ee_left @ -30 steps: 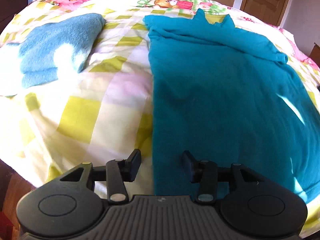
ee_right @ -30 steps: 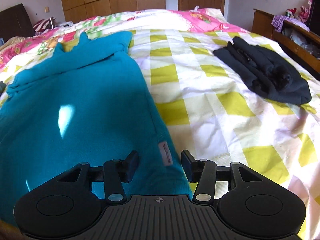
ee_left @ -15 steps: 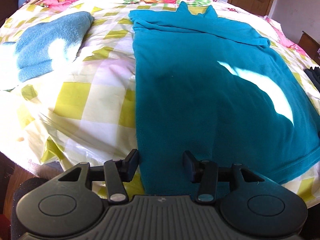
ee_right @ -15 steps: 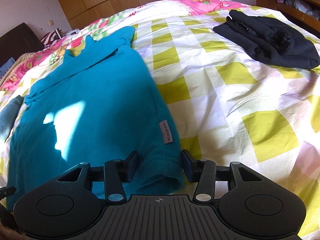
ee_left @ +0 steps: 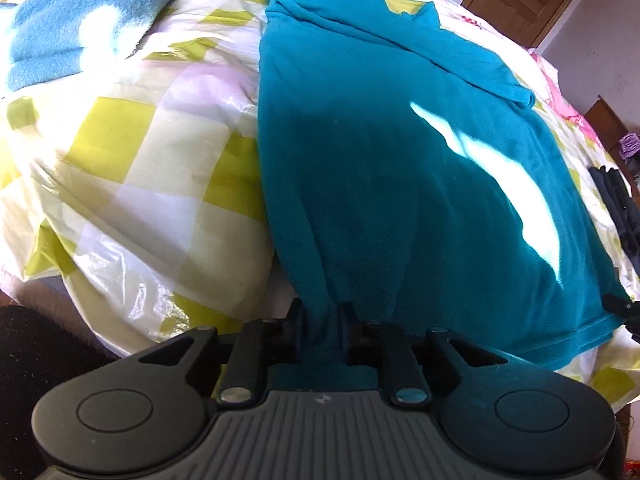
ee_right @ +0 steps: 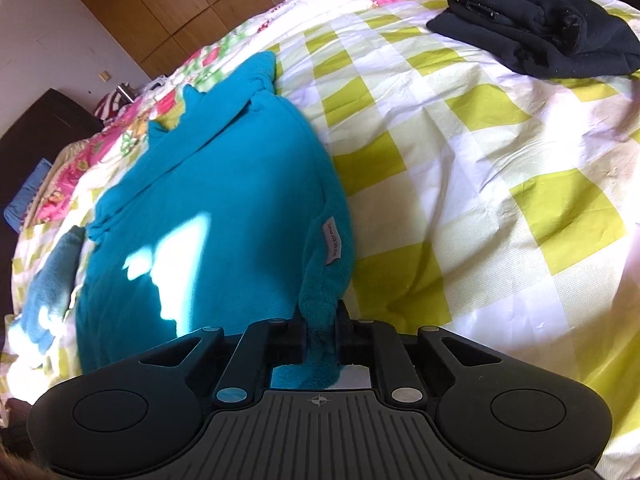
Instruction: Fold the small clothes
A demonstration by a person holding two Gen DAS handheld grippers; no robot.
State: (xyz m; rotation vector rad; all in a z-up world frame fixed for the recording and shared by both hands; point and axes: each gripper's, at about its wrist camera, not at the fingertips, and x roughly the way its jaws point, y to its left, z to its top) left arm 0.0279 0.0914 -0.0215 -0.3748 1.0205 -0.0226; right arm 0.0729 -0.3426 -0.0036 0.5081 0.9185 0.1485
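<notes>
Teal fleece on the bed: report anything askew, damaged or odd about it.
Nothing damaged. The teal fleece lies mostly flat on the checked bedspread; only its near hem is bunched, where the left gripper and right gripper each pinch a corner. A grey side label sticks out at the right edge.

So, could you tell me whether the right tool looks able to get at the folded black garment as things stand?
Probably not yet: the right tool is shut on the teal top's hem, and the black garment lies far across the bed.

Left gripper (ee_left: 322, 322) and right gripper (ee_right: 321, 320) both point forward, jaws nearly together, each pinching cloth.
</notes>
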